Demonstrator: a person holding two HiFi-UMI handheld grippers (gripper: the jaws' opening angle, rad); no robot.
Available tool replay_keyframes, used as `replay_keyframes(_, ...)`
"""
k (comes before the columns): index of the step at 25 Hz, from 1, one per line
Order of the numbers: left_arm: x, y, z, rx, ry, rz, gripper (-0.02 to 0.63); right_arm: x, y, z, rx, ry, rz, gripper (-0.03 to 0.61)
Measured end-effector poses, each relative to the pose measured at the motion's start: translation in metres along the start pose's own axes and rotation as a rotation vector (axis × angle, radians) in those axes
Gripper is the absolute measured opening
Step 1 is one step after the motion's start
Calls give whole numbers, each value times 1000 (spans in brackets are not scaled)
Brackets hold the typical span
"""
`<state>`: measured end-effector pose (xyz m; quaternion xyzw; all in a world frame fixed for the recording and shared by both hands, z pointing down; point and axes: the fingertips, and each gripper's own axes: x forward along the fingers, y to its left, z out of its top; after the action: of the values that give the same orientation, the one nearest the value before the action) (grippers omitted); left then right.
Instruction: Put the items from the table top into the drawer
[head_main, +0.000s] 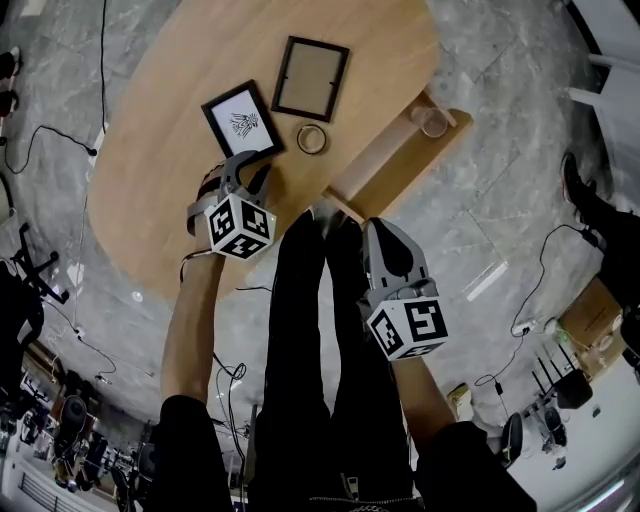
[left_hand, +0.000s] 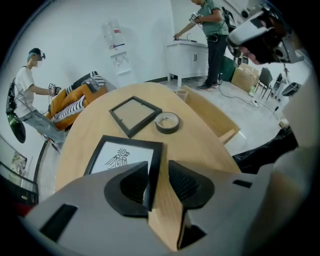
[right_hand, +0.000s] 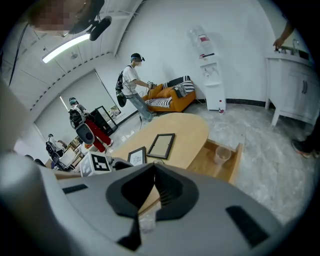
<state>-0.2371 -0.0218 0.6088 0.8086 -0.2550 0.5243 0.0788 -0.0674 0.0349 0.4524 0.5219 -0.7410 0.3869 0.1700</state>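
Note:
A black frame with a bird drawing (head_main: 242, 119) lies on the oval wooden table (head_main: 170, 180). My left gripper (head_main: 245, 172) points down at the frame's near edge. In the left gripper view the frame (left_hand: 122, 155) has its right rim between the open jaws of the left gripper (left_hand: 159, 165), close to the left pad, with bare table showing before the right pad. An empty black frame (head_main: 311, 78) and a tape roll (head_main: 312, 138) lie beyond. The drawer (head_main: 400, 150) is pulled out and holds a clear cup (head_main: 433, 121). My right gripper (head_main: 383, 235) hangs shut and empty near the drawer.
My black-clad legs (head_main: 320, 330) stand between the two grippers at the table's edge. Cables (head_main: 60, 140) trail over the marble floor on the left. Other people, an orange couch (right_hand: 167, 97) and a white cabinet (left_hand: 192, 57) stand farther off.

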Motion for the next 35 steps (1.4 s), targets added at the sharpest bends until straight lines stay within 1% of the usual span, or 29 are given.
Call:
replay_keyframes(5,8,2,-9,31,32,-14,126,4,2,-4,18,13,0,12)
replay_keyframes(10,12,5,-12,53,39,-7,126,5,3,-12,30,34,4,12)
replay_keyframes(12,12,8,-13,67,43,5,84,5,3,-13,33,37,3,12)
replay_keyframes(15,10,11,-12,48,42,5,77,5,1,-14,47,41,0,12)
replay_keyframes(19,0,12,-5,-11,5,10,75,4,-2,-14,56,43,-3,12)
replay_keyframes(26,-20,12,12,-44,-38,23,75,0,-6,-8,64,30,-6,12)
replay_keyframes(35,-36,-3,65,-77,-140,-3,75,-9,-13,4,77,-6,-18,12)
